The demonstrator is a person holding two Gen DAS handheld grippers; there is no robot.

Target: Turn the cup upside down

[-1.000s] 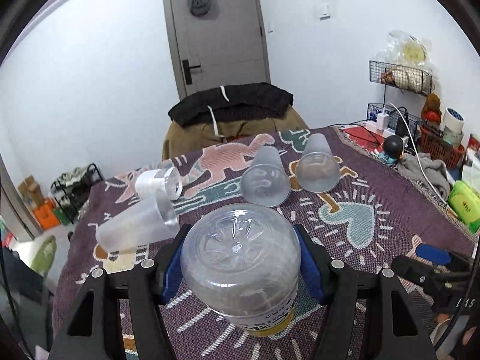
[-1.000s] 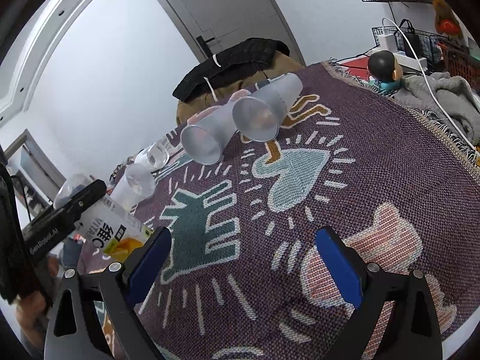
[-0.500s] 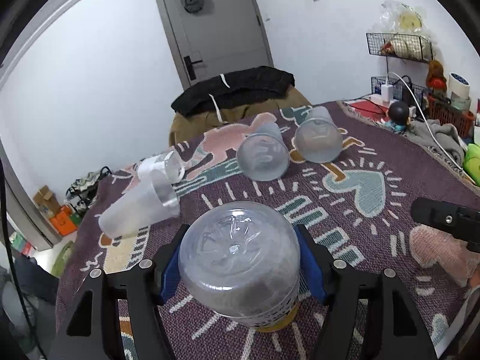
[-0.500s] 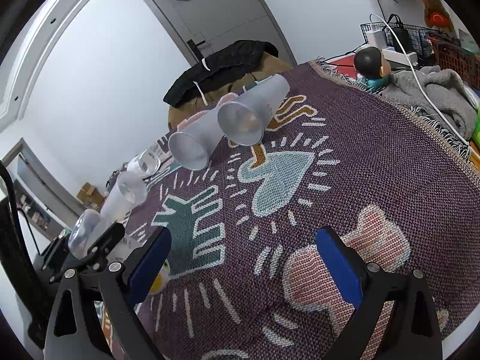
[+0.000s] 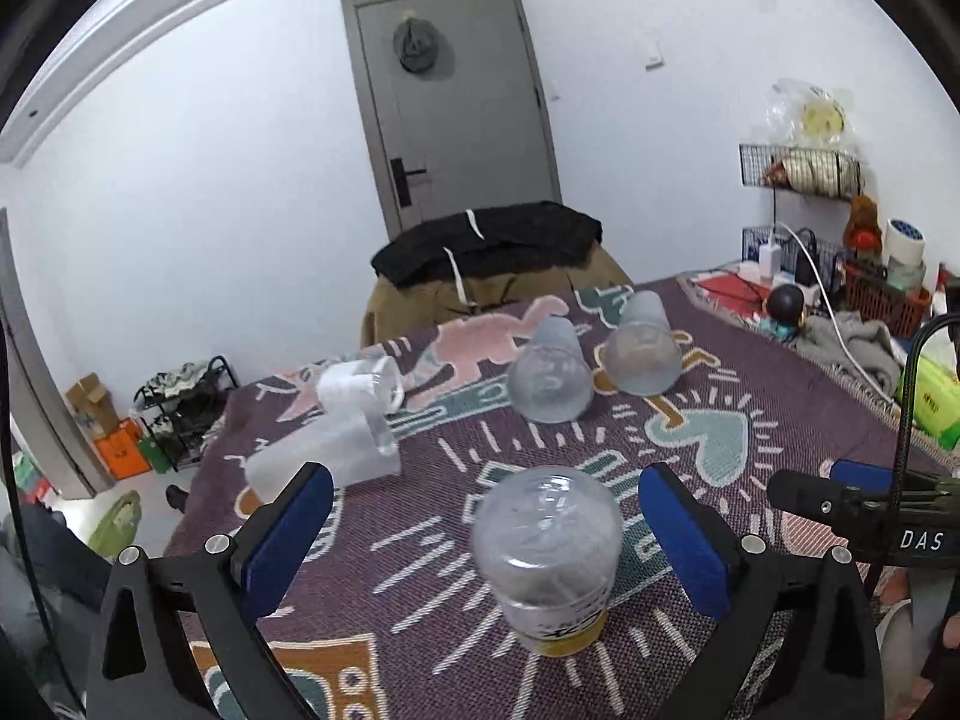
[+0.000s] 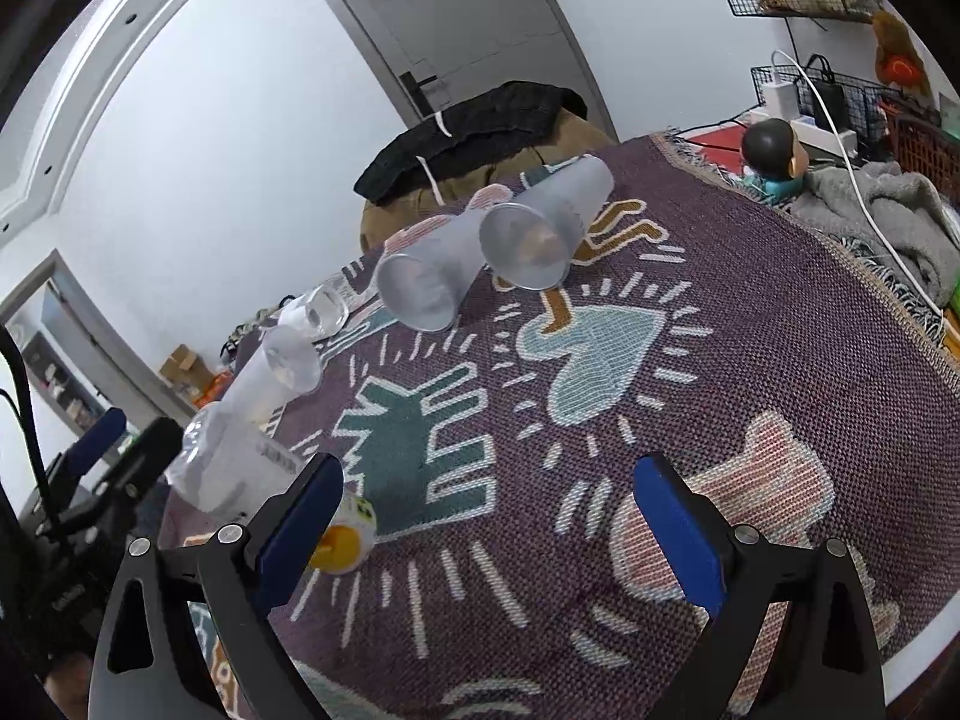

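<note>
White walls and a grey door (image 5: 450,102) stand behind a tabletop (image 5: 750,510) covered with a purple patterned blanket, and we read it from the left edge across.

Near the left edge two frosted cups lie on their sides, one frosted cup (image 5: 327,456) closer to us and a clear glass (image 5: 360,381) just behind it. Toward the middle of the far edge two more frosted cups (image 5: 549,369) (image 5: 642,345) lie tipped over, side by side, mouths facing us.

Our left hand-held gripper (image 5: 486,534) is spread wide, its blue pads standing apart from the clear bottle (image 5: 546,558) on both sides. That bottle, the task's thing as we judge it, stands inverted on its yellow cap near the front edge, base up. In the right wrist view it sits at the left, partly hidden behind a finger.

Our right hand-held gripper (image 6: 486,528) is also wide and holds nothing, hovering over bare blanket toward the right of the front edge.

We judge the flip of this one finished and the release made. The next move calls for backing the left hand-held gripper straight away without brushing the bottle, which balances on a narrow cap over soft cloth and could topple easily. The lying cups may want the same treatment.
</note>
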